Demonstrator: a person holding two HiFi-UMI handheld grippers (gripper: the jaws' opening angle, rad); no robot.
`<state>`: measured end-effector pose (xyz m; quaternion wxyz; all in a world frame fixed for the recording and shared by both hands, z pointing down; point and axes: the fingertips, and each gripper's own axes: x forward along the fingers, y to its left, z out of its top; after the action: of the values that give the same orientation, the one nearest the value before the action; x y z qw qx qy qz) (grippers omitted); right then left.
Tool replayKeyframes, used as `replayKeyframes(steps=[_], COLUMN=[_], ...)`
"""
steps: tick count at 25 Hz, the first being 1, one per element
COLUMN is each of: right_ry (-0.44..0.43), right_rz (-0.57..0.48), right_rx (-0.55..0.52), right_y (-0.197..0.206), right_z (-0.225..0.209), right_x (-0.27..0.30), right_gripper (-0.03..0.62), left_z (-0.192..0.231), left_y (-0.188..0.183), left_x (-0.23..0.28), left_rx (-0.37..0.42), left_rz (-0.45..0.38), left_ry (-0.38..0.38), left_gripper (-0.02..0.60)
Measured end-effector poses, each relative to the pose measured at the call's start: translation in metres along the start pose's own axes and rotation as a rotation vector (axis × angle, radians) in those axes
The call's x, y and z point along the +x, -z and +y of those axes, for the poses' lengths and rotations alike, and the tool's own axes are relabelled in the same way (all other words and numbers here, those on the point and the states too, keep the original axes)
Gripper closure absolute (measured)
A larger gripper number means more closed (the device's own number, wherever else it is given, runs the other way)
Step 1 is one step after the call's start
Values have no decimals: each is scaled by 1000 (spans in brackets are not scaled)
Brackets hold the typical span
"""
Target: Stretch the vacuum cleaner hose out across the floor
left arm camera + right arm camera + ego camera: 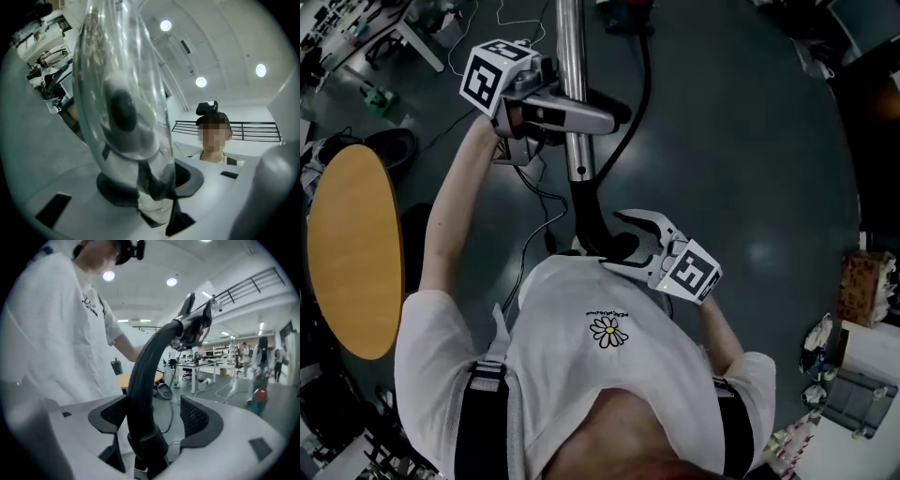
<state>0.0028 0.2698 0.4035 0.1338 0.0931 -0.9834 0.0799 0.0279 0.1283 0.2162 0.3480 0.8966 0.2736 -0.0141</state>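
Vacuum cleaner hose (pixel 585 211), black, bends upward at centre frame in the head view, above the dark floor (pixel 741 141), and joins a metal tube (pixel 571 56) that runs to the top edge. Right gripper (pixel 615 242) stands round the bend with its jaws apart; the hose lies against one pad and clear of the other. Left gripper (pixel 614 114), upper left of centre, has its jaws clamped on the metal tube. A round wooden table (pixel 352 253) sits at the left edge.

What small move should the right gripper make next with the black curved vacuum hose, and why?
Probably close the right gripper on the black curved vacuum hose: the hose stands between its jaws with a gap at one side, while the left gripper clamps the shiny metal tube.
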Motion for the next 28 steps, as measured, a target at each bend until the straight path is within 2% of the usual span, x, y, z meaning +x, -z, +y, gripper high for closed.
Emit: replayKeyframes(steps=[1, 2, 3, 4, 5, 6, 7, 8, 10, 13, 16, 18, 20, 23, 26, 28], right_ry=[34, 43, 49, 62, 71, 63, 45, 31, 30, 35, 14, -69, -137, -121, -199, -251], right_rz=[-22, -90, -225, -436, -690, -925, -1078, -1125, -1014, -841, -831, -873, -826, -668, -680, -677], right_rx=[6, 97, 258, 456, 647, 789, 861, 870, 790, 608, 463, 462, 470, 449, 478, 456], right_y=[0, -3, -10, -21, -33, -44, -55, -67, -99, -157, -198, -205, -198, -178, -180, -190], right_z=[-3, -9, -21, -45, -75, -108, -136, -157, -181, -186, -178, -169, -158, -151, -144, -136], right_x=[-7, -17, -32, -56, -85, -114, -134, -142, -127, -101, -105, -114, -101, -59, -46, -39], right_gripper=[249, 247, 247, 249, 249, 249, 249, 249, 249, 249, 249, 249, 249, 249, 249, 249], left_z=[2, 4, 3, 1, -2, -4, -5, -3, 0, 1, 5, 13, 24, 33, 33, 33], left_y=[9, 15, 21, 27, 33, 40, 46, 50, 58, 80, 115, 136, 152, 158, 157, 155], left_x=[-4, -6, -8, -9, -8, -4, 2, 10, 29, 67, 102, 103, 91, 74, 77, 81], left_rx=[-1, 0, -2, -8, -17, -24, -24, -16, 17, 101, 215, 258, 240, 185, 169, 173], left_rz=[0, -7, -10, -3, 12, 31, 49, 65, 89, 129, 254, 325, 336, 289, 280, 301], left_ry=[-21, -33, -34, -24, -7, 9, 15, 10, -12, -79, -152, -183, -208, -206, -181, -172], left_gripper=[428, 428, 428, 428, 428, 428, 428, 428, 428, 428, 428, 428, 436, 446, 456, 456])
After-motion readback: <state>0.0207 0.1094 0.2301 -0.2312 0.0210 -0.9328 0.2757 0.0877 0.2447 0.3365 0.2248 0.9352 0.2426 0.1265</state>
